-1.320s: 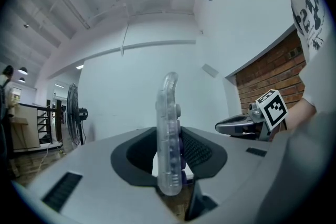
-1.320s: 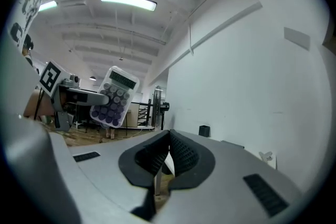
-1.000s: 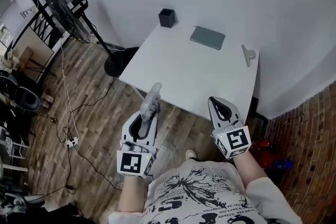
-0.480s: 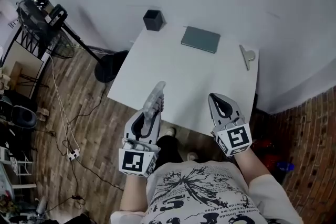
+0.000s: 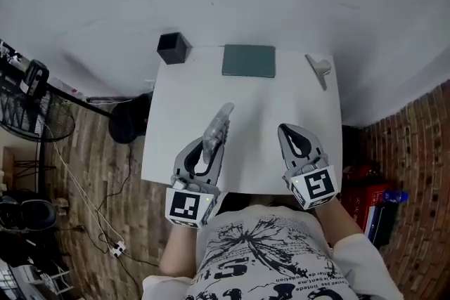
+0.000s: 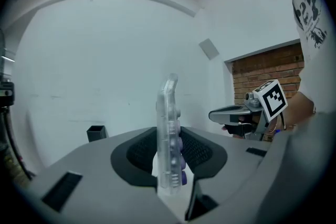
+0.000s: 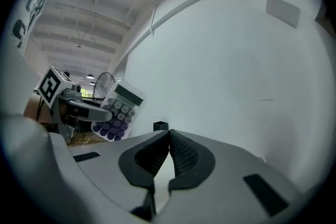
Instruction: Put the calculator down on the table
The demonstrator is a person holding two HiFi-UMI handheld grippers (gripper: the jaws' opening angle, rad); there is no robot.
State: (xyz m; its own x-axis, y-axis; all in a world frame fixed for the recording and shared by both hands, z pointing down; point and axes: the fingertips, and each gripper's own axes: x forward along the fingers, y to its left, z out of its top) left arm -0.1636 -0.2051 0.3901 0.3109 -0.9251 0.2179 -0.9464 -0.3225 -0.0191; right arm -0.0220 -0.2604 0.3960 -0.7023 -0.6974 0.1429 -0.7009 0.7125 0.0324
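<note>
My left gripper (image 5: 211, 145) is shut on a clear calculator with purple keys (image 5: 217, 130), held edge-up over the near part of the white table (image 5: 183, 116). In the left gripper view the calculator (image 6: 169, 134) stands upright between the jaws' ribbed pads. The right gripper view shows the calculator's key face (image 7: 118, 111) off to the left. My right gripper (image 5: 294, 138) is shut with nothing in it, level over the table's near right part. Its pads meet at the tips (image 7: 169, 136).
A dark square cup (image 5: 171, 48) stands at the table's far left corner. A grey-green flat notebook (image 5: 249, 60) lies at the far middle, and a small grey tool (image 5: 318, 69) lies at the far right. A white wall runs behind; a brick wall and red items (image 5: 365, 193) are at the right.
Both grippers have moved forward from over the wooden floor to over the table's near edge. The calculator stays gripped in the left one. The table now lies squarely ahead.
</note>
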